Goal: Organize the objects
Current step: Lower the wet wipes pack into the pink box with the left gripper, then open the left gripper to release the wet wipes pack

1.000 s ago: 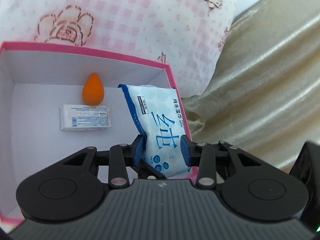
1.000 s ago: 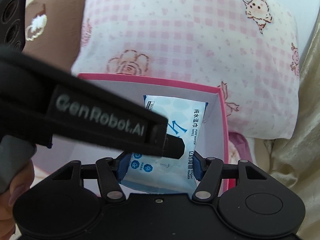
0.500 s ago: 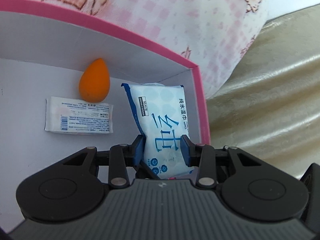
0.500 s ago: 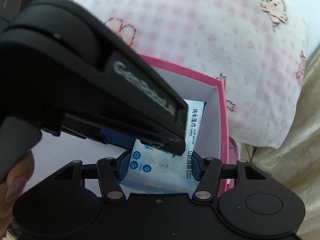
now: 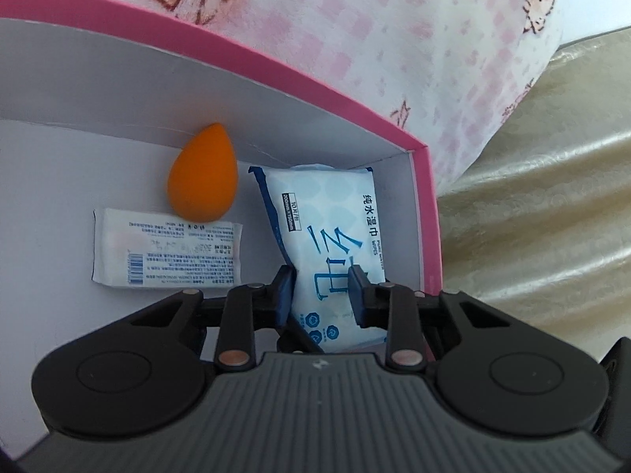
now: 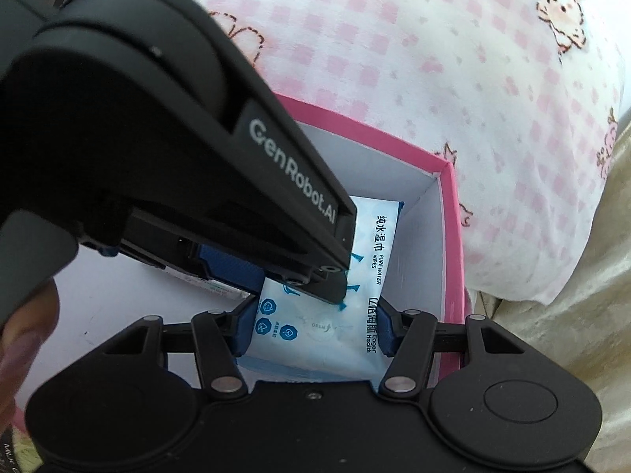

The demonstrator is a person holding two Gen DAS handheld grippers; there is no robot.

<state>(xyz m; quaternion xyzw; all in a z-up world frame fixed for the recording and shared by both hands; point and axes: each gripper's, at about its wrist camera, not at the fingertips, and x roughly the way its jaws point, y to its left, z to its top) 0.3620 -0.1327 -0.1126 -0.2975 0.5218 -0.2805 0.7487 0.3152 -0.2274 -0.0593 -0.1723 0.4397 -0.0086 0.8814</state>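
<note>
A light-blue pack of wet wipes [image 5: 327, 213] lies in the right end of a pink-rimmed white box [image 5: 276, 67], against its right wall. My left gripper [image 5: 322, 291] is shut on the pack's near part, its blue pads pinching it narrow. In the right wrist view my right gripper [image 6: 315, 329] is shut on the same pack [image 6: 374, 244] across its near end. The left gripper's black housing [image 6: 177, 138] crosses above and hides the pack's far left part.
An orange teardrop sponge [image 5: 203, 181] and a small white printed packet [image 5: 165, 252] lie on the box floor left of the pack. A pink checked pillow [image 5: 355, 19] stands behind the box, gold fabric [image 5: 532, 216] to its right. A person's fingertip [image 6: 23, 335] shows at left.
Both grippers have sunk deeper into the box with the wipes pack. The left pads have drawn closer together on it, and the left housing now fills more of the right wrist view.
</note>
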